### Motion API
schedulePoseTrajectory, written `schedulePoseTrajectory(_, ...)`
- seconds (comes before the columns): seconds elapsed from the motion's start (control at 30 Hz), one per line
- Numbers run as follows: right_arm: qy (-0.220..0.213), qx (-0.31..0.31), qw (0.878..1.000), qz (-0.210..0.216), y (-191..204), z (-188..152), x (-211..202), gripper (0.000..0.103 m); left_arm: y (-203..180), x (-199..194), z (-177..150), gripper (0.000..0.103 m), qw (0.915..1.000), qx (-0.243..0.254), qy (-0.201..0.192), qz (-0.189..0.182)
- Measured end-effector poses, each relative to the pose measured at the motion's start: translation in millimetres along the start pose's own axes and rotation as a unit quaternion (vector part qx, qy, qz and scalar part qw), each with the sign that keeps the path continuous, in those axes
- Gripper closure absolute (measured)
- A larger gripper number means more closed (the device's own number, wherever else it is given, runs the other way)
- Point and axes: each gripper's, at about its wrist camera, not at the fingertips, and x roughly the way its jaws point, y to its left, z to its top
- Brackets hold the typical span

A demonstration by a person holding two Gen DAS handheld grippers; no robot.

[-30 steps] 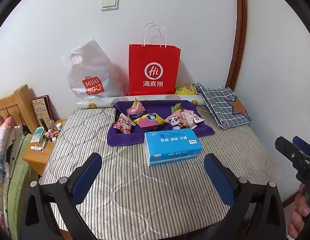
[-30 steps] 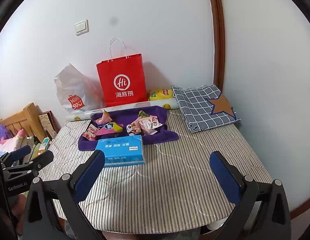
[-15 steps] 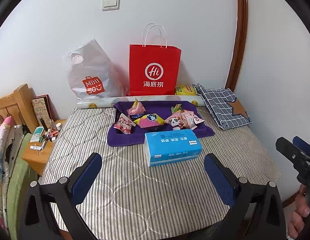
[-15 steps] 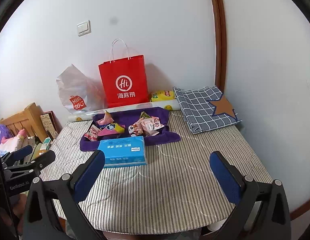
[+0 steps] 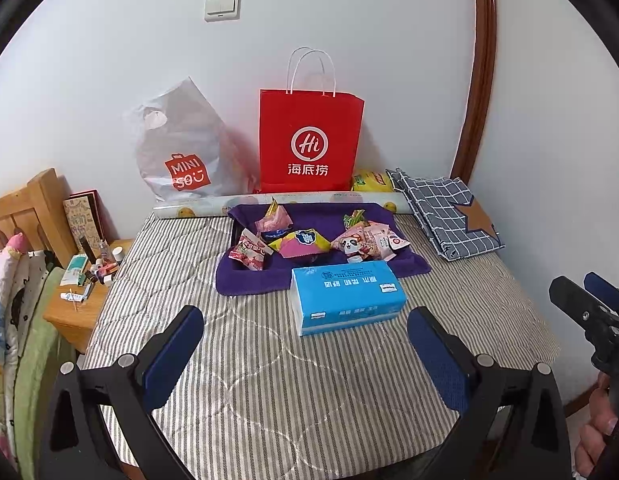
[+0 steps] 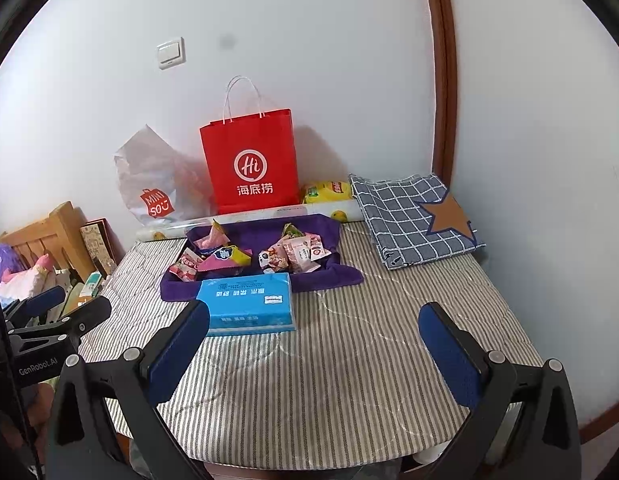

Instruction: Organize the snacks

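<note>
You held both grippers back from the snacks, above the near part of the striped tabletop (image 5: pixel 309 392). The fingers of the left gripper (image 5: pixel 305 344) were spread wide with nothing between them, and the fingers of the right gripper (image 6: pixel 313 340) were also released and carried nothing.

The snacks (image 5: pixel 309 240) lay ahead of the fingers, as a loose group of small packets on a purple cloth (image 5: pixel 249 280). Between the left fingers and the cloth stood a blue tissue box (image 5: pixel 345 296), touching the near edge of the cloth. In the right wrist view the same box (image 6: pixel 249 304) was just in front of the left finger of that gripper. Behind the snacks stood a red paper bag (image 5: pixel 311 140) and a grey plastic bag (image 5: pixel 177 148) against the wall.

The packets were in two loose heaps, some leaning on others. This scene could fit a moment when the sorting was to come, and it could fit also a moment when the packets were already put together on the cloth; the pictures did not decide it.

If a packet was to be taken, I think a good way was this: to pass over or beside the tissue box and not push it, to choose a packet at the edge of a heap, and to close the fingers softly on the flat sealed end, because such thin packets slip and crush easily.
</note>
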Motion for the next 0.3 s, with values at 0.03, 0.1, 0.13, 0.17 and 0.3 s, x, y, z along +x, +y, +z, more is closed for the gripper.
schedulePoseTrajectory(0.03, 0.001, 0.000, 1.000, 0.000, 0, 0, 1, 0.000, 0, 0, 0, 0.000, 1.0000, 0.000, 0.001, 0.000)
schedulePoseTrajectory(0.1, 0.001, -0.001, 1.000, 0.001, 2, 0, 2, 0.000, 2, 2, 0, 0.000, 1.0000, 0.000, 0.001, -0.003)
schedulePoseTrajectory(0.13, 0.001, -0.003, 1.000, 0.002, 3, 0, 2, 0.000, 4, 2, 0, 0.000, 1.0000, 0.000, 0.001, -0.003)
schedulePoseTrajectory(0.17, 0.002, -0.004, 1.000, 0.002, 4, 0, 3, 0.000, 5, 4, 1, 0.000, 1.0000, -0.001, 0.002, -0.003)
schedulePoseTrajectory(0.3, 0.000, -0.006, 1.000, 0.004, 7, 1, 6, 0.000, 9, 12, 2, 0.000, 1.0000, -0.001, 0.007, 0.005)
